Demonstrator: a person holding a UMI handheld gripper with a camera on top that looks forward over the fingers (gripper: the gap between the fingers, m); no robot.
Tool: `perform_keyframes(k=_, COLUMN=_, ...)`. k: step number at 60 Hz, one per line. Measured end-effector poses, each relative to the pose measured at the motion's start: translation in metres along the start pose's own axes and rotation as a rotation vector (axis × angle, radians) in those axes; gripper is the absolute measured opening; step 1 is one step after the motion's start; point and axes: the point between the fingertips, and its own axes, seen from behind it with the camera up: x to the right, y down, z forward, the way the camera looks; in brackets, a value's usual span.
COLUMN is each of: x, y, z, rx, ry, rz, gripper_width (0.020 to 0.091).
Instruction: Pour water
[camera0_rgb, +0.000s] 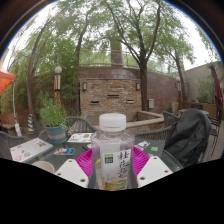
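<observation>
The bottle (113, 152) stands upright between the jaws, its white cap level with the brick wall (115, 92) far behind. The pink pads (86, 160) sit close against its sides, and the jaws look narrowed onto it, so it appears held rather than merely framed; whether the bottle rests on the counter (60, 152) or hangs lifted cannot be told, since its base is hidden.

By this showing, the step in hand is the grasp or carry of the bottle, before any tilt. The cap is still on, so pouring cannot yet begin as things stand. No cup or glass to pour into can be made out among the things on the counter; the next move calls for finding a vessel, getting the cap off, and then tipping the neck over it without letting the bottle slip in the pads.

The label (114, 168) is pale with green characters down its middle, seemingly Chinese, but too small to read, and no brand can be made out. Papers or booklets (30, 150) lie to the left, their print unreadable. A potted plant (53, 120) stands beyond them, and a dark chair (190, 135) to the right.
</observation>
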Motion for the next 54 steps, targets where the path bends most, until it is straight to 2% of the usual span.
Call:
perform_keyframes(k=4, x=0.000, y=0.034, z=-0.005, rx=-0.063, ry=-0.017, rz=-0.004, gripper_width=0.0494)
perform_keyframes(k=6, x=0.003, y=0.025, z=-0.009, rx=-0.008, ry=-0.022, rz=-0.020, gripper_width=0.0496)
perform_keyframes(k=12, x=0.017, y=0.033, z=-0.017, rx=-0.009, ry=-0.008, rz=-0.021, gripper_width=0.0499)
perform_keyframes(k=14, x=0.005, y=0.025, z=-0.005, rx=-0.008, ry=-0.002, rz=-0.015, gripper_width=0.0526)
perform_keyframes(k=19, x=0.009, y=0.023, z=-0.007, rx=-0.020, ry=0.011, rz=-0.003, gripper_width=0.0661)
perform_keyframes(k=24, x=0.017, y=0.036, z=-0.016, rx=-0.103, ry=0.044, rz=0.010, gripper_width=0.0847)
perform_keyframes(k=25, x=0.019, y=0.035, z=-0.020, rx=-0.105, ry=0.049, rz=0.011, gripper_width=0.0860)
perform_keyframes(k=29, x=0.020, y=0.025, z=-0.033, rx=-0.096, ry=0.071, rz=0.015, gripper_width=0.0836)
perform_keyframes(k=36, x=0.011, y=0.014, z=-0.071, rx=-0.145, ry=0.091, rz=0.049, gripper_width=0.0838)
perform_keyframes(k=43, x=0.003, y=-0.007, z=-0.132, rx=-0.214, ry=0.138, rz=0.038, gripper_width=0.0836)
perform_keyframes(k=49, x=-0.023, y=-0.004, z=-0.187, rx=-0.317, ry=0.169, rz=0.073, gripper_width=0.0836)
perform_keyframes(k=54, x=-0.054, y=-0.011, z=-0.239, rx=-0.359, ry=0.171, rz=0.115, gripper_width=0.0835)
